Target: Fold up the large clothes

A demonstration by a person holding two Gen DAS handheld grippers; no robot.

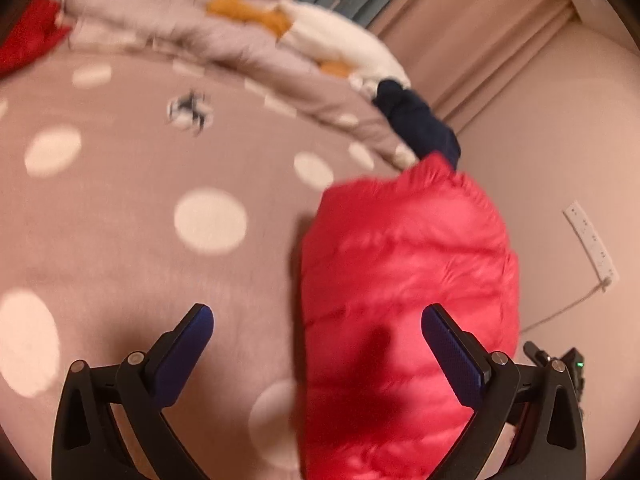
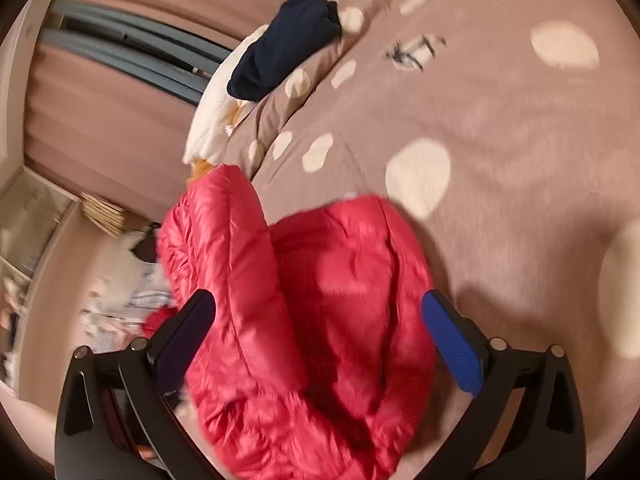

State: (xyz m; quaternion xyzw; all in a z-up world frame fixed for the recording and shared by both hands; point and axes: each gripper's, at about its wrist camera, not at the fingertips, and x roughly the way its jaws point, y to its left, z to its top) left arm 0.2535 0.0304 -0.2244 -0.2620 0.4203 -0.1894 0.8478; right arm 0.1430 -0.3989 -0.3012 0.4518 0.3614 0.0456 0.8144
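A red puffy jacket point(image 1: 408, 248) point(image 2: 340, 280) lies bunched in a folded bundle on the dotted bedspread point(image 1: 120, 220) point(image 2: 500, 140), close to the bed's edge. My left gripper point(image 1: 318, 316) hovers open above the jacket's left side. Its right finger point(image 1: 452, 352) is over the red fabric and its left finger is over bare bedspread. My right gripper point(image 2: 318, 300) is open too, with its fingers spread wide on either side of the bundle. Neither gripper's pads press on the cloth. Both views are blurred.
A navy garment point(image 1: 416, 120) point(image 2: 288, 44), a white one point(image 1: 340, 40) and an orange one lie on a rolled quilt point(image 1: 180, 32) at the bed's far side. Red cloth point(image 1: 24, 36) sits far left. A power strip point(image 1: 592, 248) lies on the floor beside the bed. Curtains hang behind.
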